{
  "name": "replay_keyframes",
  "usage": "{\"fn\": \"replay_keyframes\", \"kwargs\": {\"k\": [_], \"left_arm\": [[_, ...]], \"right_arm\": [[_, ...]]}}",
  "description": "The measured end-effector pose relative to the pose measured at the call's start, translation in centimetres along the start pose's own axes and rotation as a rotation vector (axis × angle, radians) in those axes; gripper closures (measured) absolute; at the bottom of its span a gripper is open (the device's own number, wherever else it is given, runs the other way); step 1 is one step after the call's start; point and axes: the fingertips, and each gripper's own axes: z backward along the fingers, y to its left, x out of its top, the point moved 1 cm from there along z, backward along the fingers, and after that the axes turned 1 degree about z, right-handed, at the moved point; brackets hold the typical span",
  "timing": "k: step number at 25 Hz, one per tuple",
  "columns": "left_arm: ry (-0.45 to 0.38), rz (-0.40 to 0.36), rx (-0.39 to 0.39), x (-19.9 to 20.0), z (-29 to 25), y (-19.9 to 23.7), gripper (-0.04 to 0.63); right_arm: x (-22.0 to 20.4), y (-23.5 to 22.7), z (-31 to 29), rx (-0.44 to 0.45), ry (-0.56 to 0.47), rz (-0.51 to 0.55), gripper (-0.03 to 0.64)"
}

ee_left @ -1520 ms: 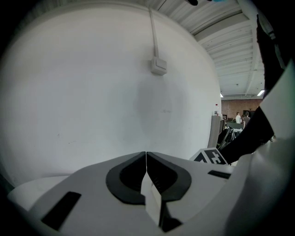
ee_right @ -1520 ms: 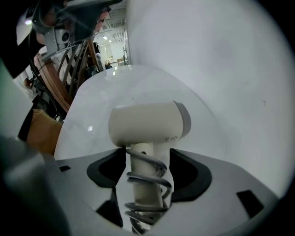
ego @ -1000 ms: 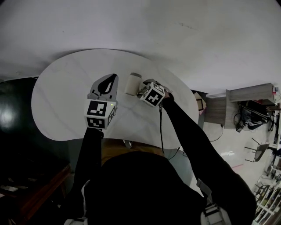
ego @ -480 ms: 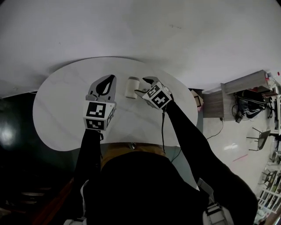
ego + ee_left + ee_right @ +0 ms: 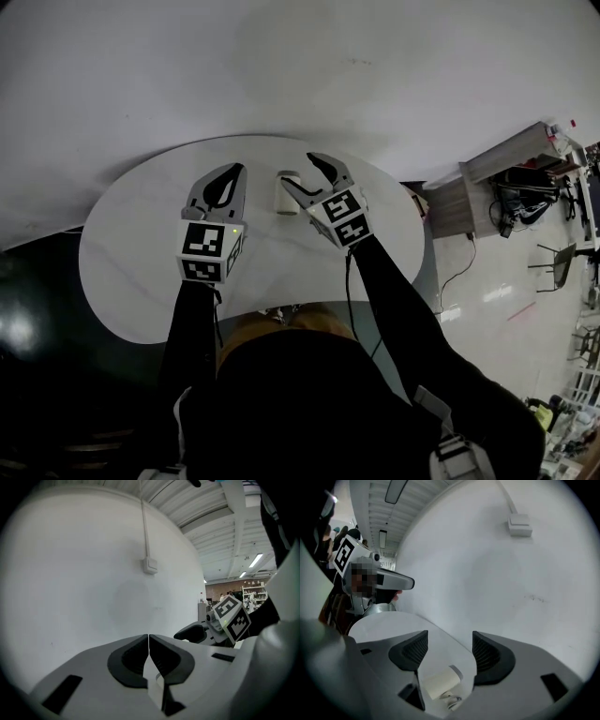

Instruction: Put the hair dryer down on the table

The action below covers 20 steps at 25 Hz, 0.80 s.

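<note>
A cream hair dryer lies on the white round table, near its far edge. My right gripper is open just to the right of the dryer, with nothing between its fingers. From the right gripper view, the hair dryer lies on the table below and between the parted jaws of that right gripper. To the left of the dryer, my left gripper hovers shut and empty. The left gripper view shows the left gripper with its jaws pressed together and the right gripper's marker cube beyond.
A plain white wall stands just behind the table, with a small junction box and conduit on it. To the right of the table are a grey desk with clutter and cables, and shiny floor.
My right gripper has opened, let go of the hair dryer and drawn slightly up and back from it. The dryer now rests on the table. The left gripper has hardly moved.
</note>
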Motion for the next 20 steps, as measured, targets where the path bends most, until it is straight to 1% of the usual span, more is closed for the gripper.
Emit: {"fn": "replay_keyframes", "kwargs": {"k": [3, 6, 13, 17, 20], "left_arm": [[-0.029, 0.014, -0.035, 0.8, 0.5, -0.3, 0.575], [-0.044, -0.004, -0.049, 1.3, 0.9, -0.7, 0.575], [-0.09, 0.009, -0.092, 2.8, 2.1, -2.2, 0.575], [-0.101, -0.008, -0.095, 3.1, 2.7, -2.8, 0.575], [-0.12, -0.05, -0.097, 3.6, 3.2, -3.1, 0.575]], "right_arm": [[1.9, 0.4, 1.4, -0.059, -0.058, 0.008, 0.31], [3.3, 0.7, 3.0, -0.1, -0.104, 0.008, 0.31], [5.0, 1.2, 6.5, -0.184, -0.189, -0.012, 0.31], [6.2, 1.4, 8.0, -0.227, -0.253, -0.003, 0.31], [6.9, 1.8, 9.4, -0.248, -0.292, 0.002, 0.311]]}}
